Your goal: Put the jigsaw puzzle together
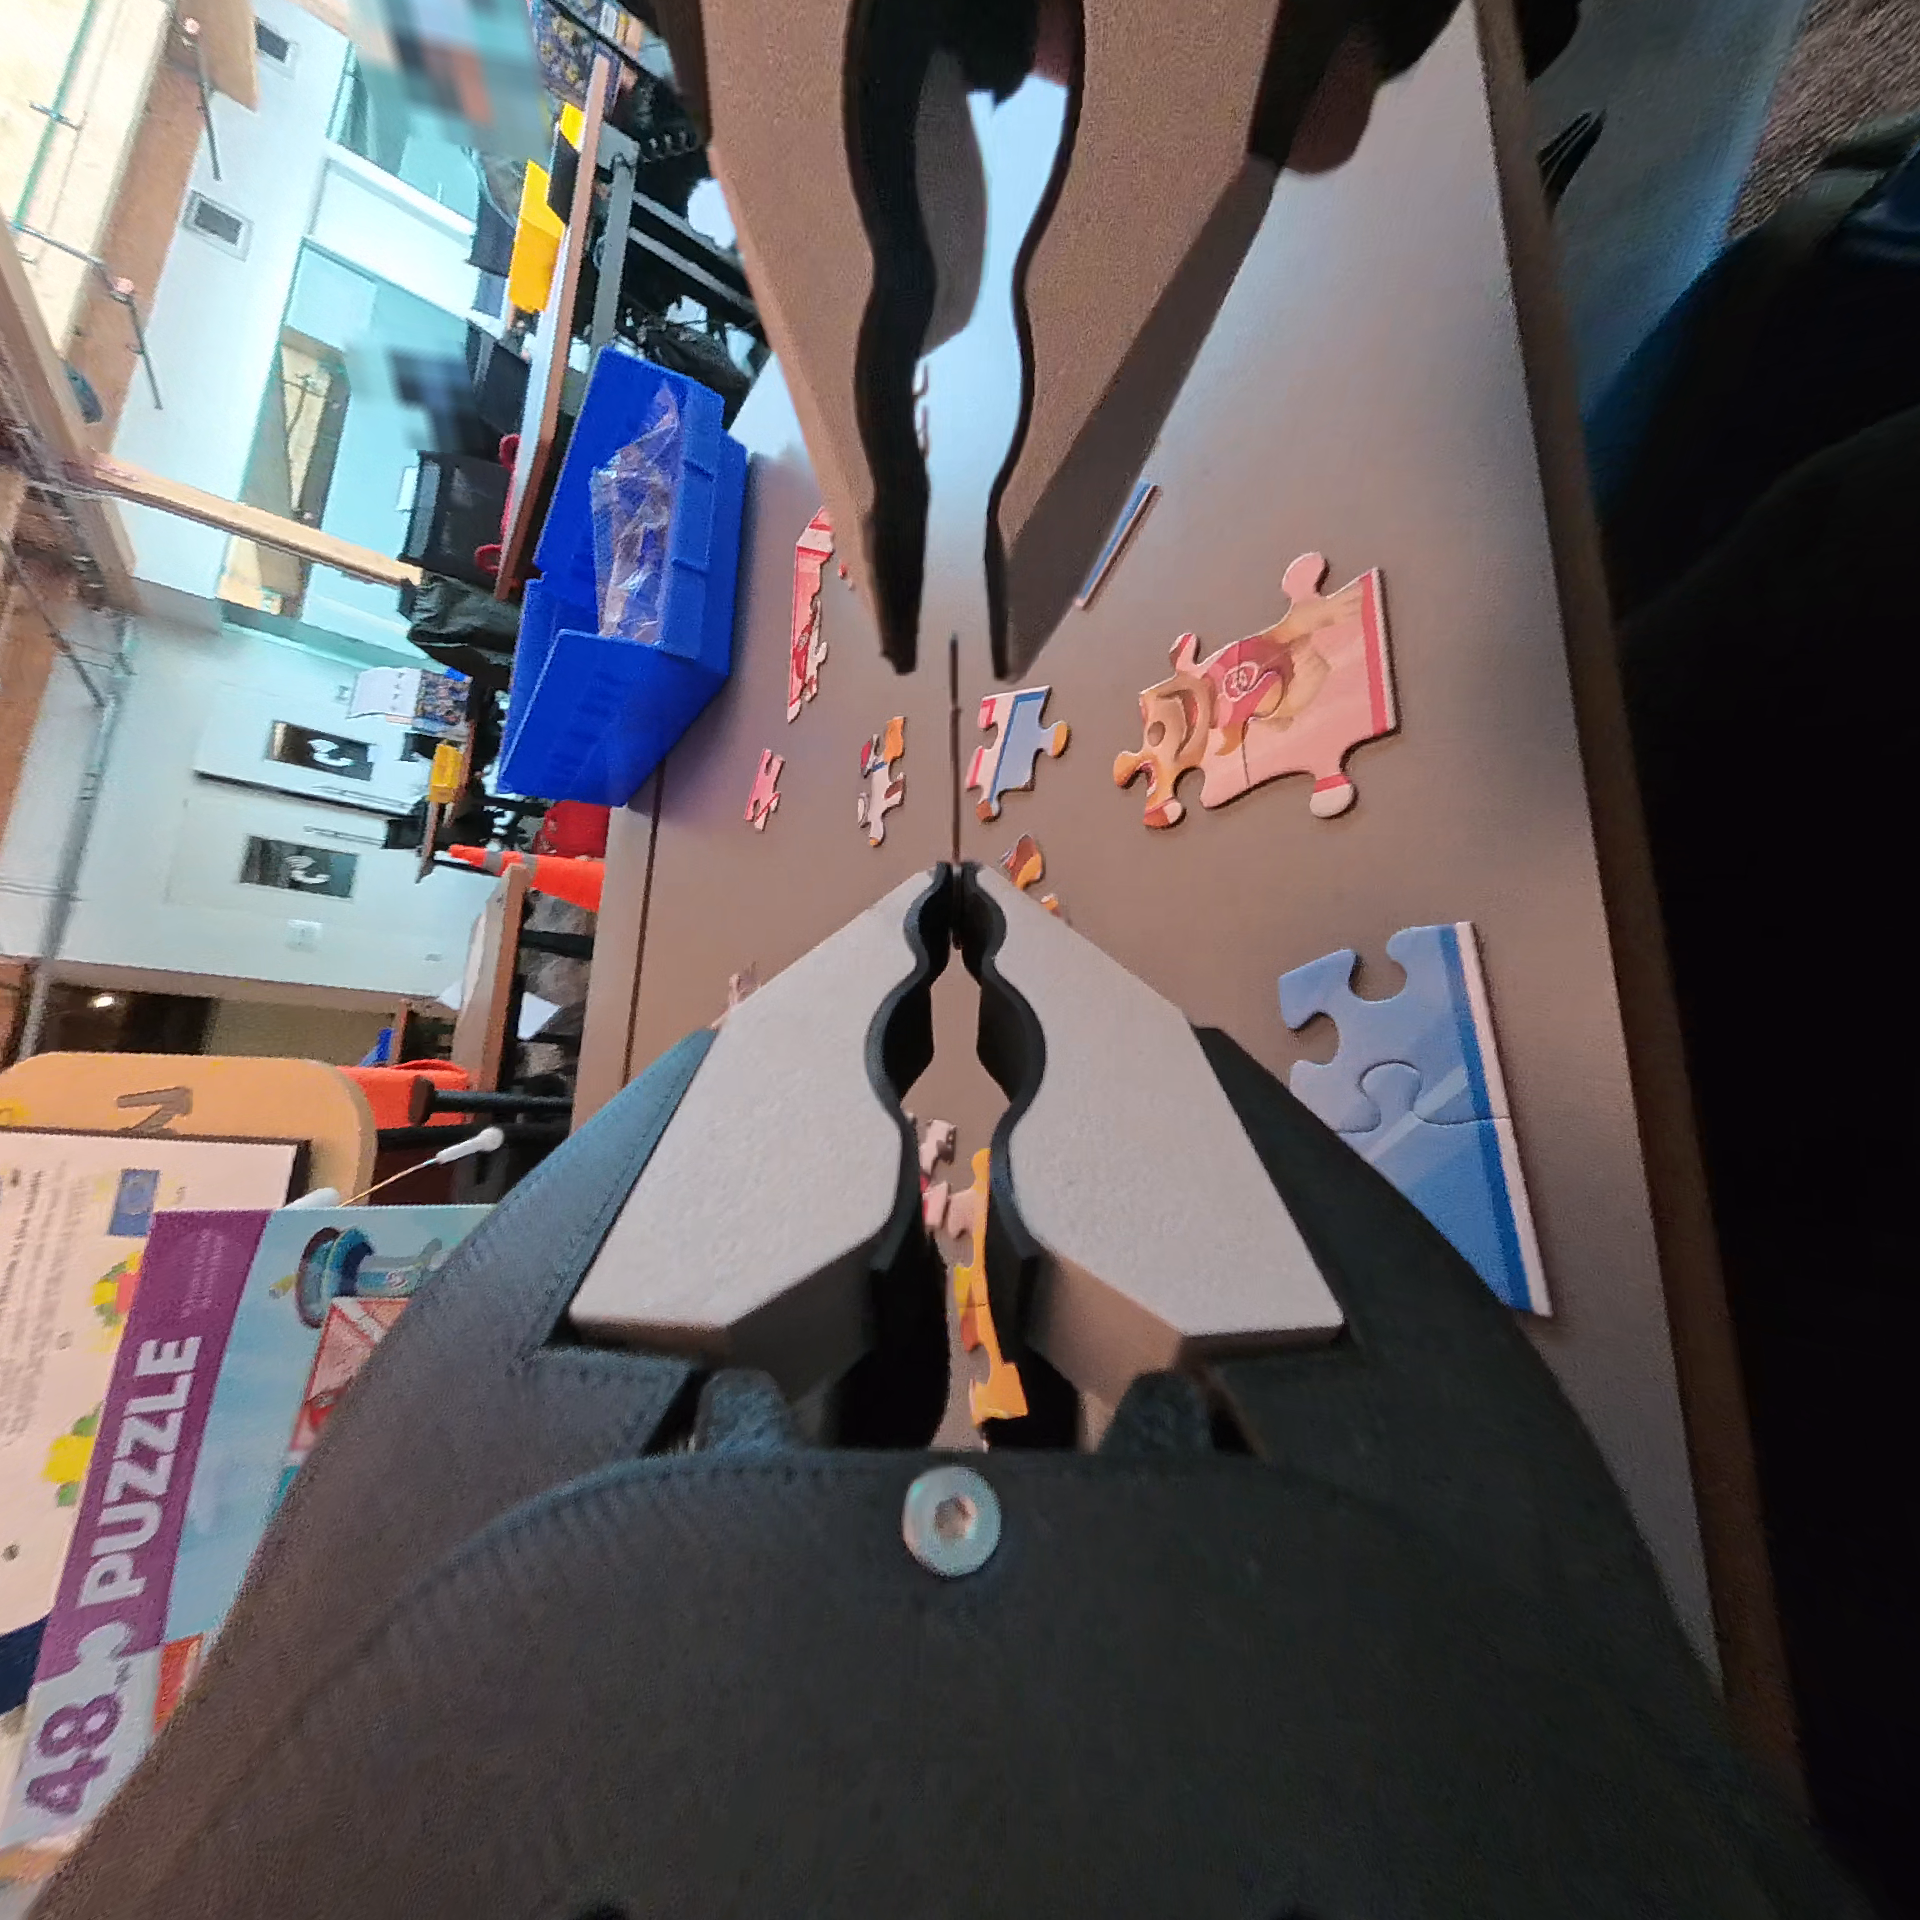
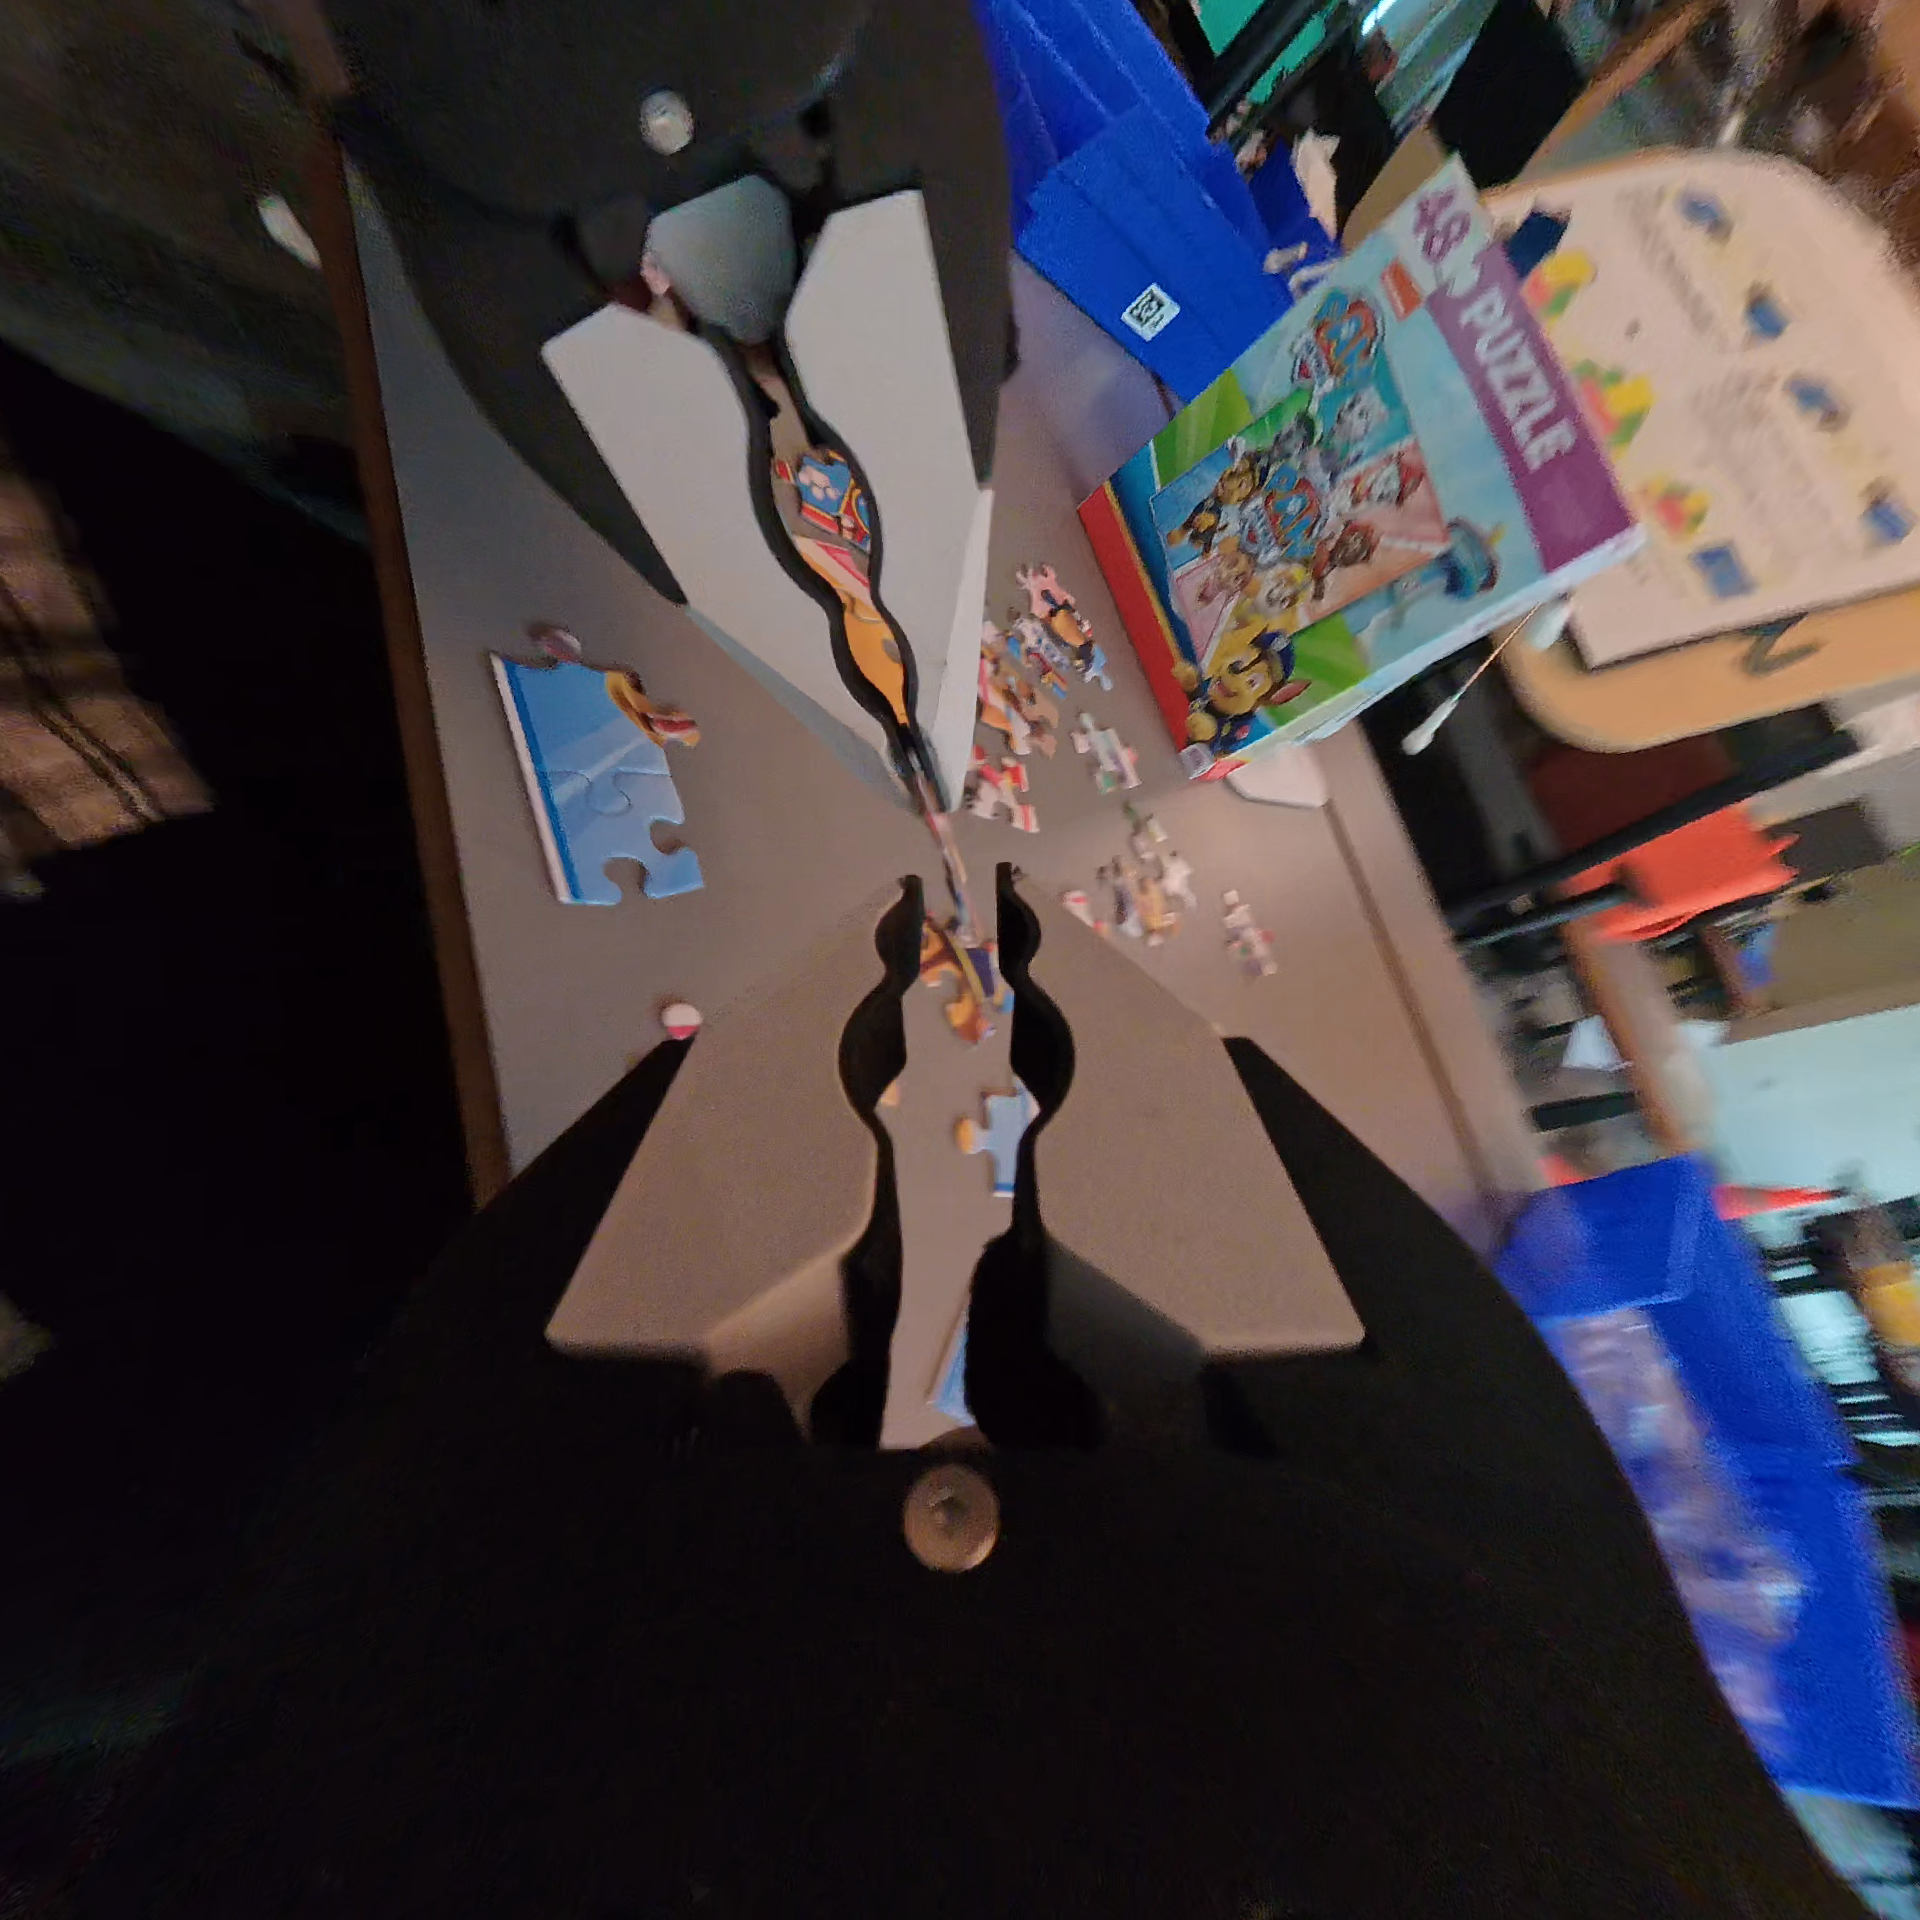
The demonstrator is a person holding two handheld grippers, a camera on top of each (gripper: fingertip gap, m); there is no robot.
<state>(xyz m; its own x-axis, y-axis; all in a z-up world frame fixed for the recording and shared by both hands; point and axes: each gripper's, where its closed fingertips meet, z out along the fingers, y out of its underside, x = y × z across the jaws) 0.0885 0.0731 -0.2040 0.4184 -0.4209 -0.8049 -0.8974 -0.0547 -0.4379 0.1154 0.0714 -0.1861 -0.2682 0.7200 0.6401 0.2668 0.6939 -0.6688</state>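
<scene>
My left gripper (image 1: 954,871) is shut on a puzzle piece (image 1: 954,748), seen edge-on as a thin dark line sticking out past the fingertips, above the grey table (image 1: 1299,416). My right gripper (image 1: 948,665) comes from the opposite side, its jaws slightly apart on either side of the piece's far end. In the right wrist view, my right gripper (image 2: 956,881) is open around the piece's edge (image 2: 948,862), and the left gripper (image 2: 928,784) clamps it. A joined blue section (image 1: 1423,1122) and a joined pink section (image 1: 1268,707) lie near the table's edge.
Loose pieces (image 1: 1013,748) lie scattered below the grippers, and a heap of several more (image 2: 1023,675) sits beside the puzzle box (image 2: 1382,488). A blue bin (image 1: 623,582) with a plastic bag stands at the far side. Another blue bin (image 2: 1714,1455) is close by. Less than 4 cm separates the two grippers' tips.
</scene>
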